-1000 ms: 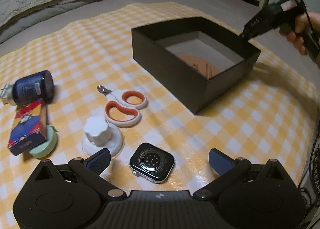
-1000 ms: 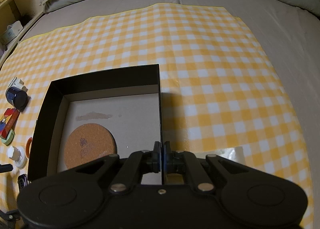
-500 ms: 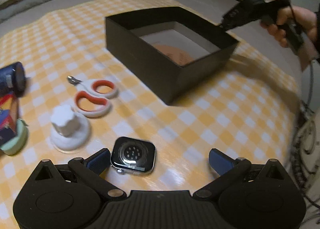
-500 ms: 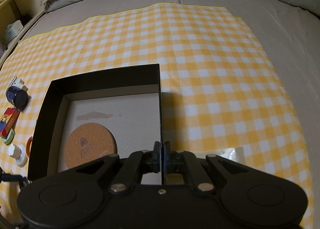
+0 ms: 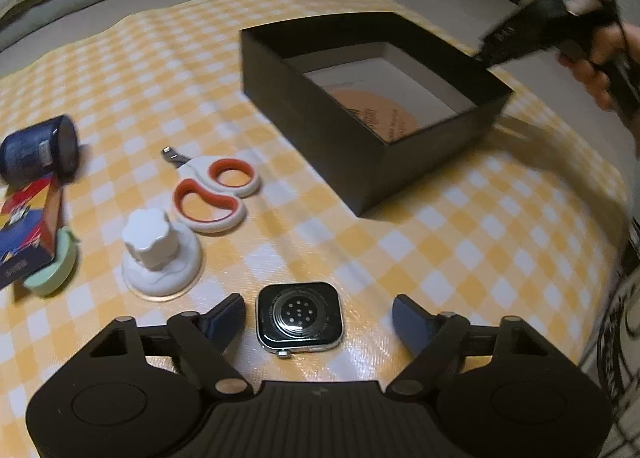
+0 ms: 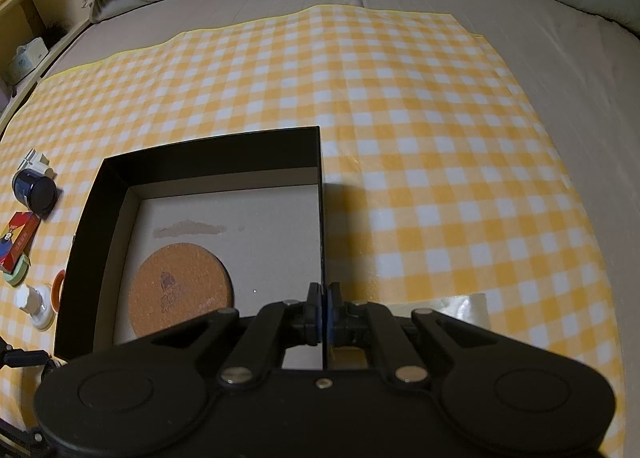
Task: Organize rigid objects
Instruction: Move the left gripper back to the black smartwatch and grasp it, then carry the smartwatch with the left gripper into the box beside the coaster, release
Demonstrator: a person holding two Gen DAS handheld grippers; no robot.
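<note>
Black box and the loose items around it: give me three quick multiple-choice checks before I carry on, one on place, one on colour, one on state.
1. Where does the cork coaster lie?
A. Inside the black box
B. On the cloth beside the scissors
C. Under the smartwatch

2. What colour lines the handle loops of the scissors?
A. Blue
B. Orange-red
C. Green

3. How do the right tongs stand?
A. Wide open above the box
B. Shut on the box's side wall
C. Shut on the coaster

Answers:
1 A, the coaster rests flat on the box floor.
2 B, both loops show orange-red inside white handles.
3 B, the pads pinch the thin wall, seen edge-on between them.

Aside: the left tongs have just been closing, with the smartwatch between the fingers and the pads not yet pressing on it.
</note>
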